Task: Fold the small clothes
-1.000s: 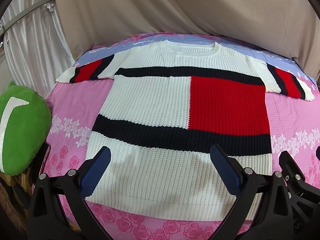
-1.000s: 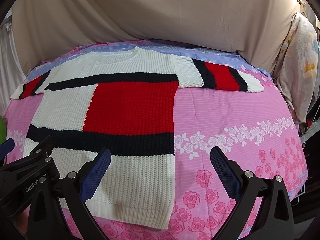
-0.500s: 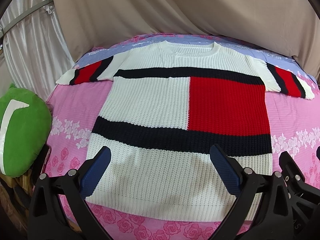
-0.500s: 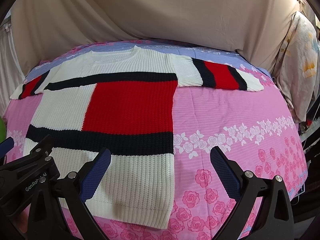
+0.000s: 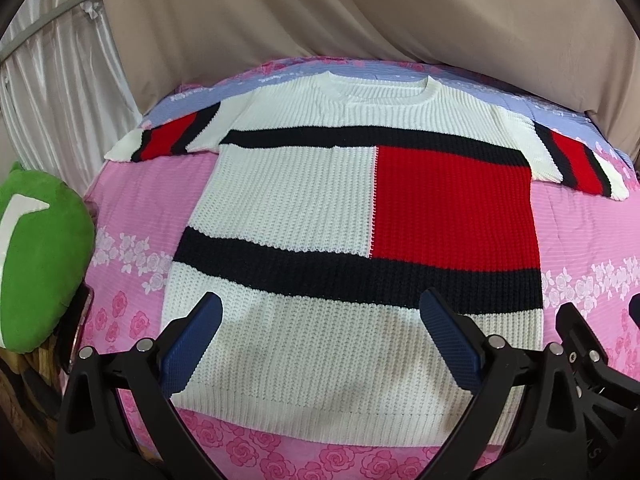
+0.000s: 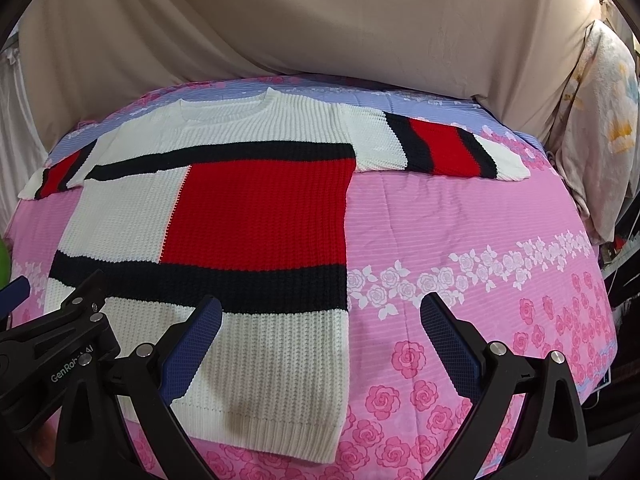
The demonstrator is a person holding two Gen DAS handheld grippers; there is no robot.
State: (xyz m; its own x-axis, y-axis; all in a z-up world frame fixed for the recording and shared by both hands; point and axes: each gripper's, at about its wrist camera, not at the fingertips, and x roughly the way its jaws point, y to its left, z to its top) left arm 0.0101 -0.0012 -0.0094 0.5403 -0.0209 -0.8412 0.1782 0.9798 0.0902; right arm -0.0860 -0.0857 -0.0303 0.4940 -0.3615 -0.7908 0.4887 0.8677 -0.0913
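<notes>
Backdrop: one beige cloth (image 5: 360,12) hangs behind the bed, with a pale pleated curtain (image 5: 60,92) to its left.
Bed: one, covered by a pink sheet (image 6: 460,220) printed with roses; a lilac band runs along its far edge.
Sweater: one knitted sweater (image 5: 304,200), white with a red block and black bands, lies flat and unfolded on the pink sheet, neck at the far side, hem nearest the cameras, both short sleeves spread outward.
Sleeves: two, each striped black, red, black with a white cuff; the right sleeve (image 6: 444,148) lies straight out over the sheet.
Cushion: one green plush cushion (image 5: 36,264) with a white patch, at the bed's left edge, apart from the sweater.
Hanging cloth: one floral fabric (image 6: 600,120) at the right of the bed.
Left hand-held gripper: one (image 5: 320,344), released, its two blue pads (image 5: 192,344) spread wide above the white hem band, holding nothing.
Right hand-held gripper: one (image 6: 320,344), also released, poised over the sweater's right lower corner; one pad over knit, the other over bare sheet.
</notes>
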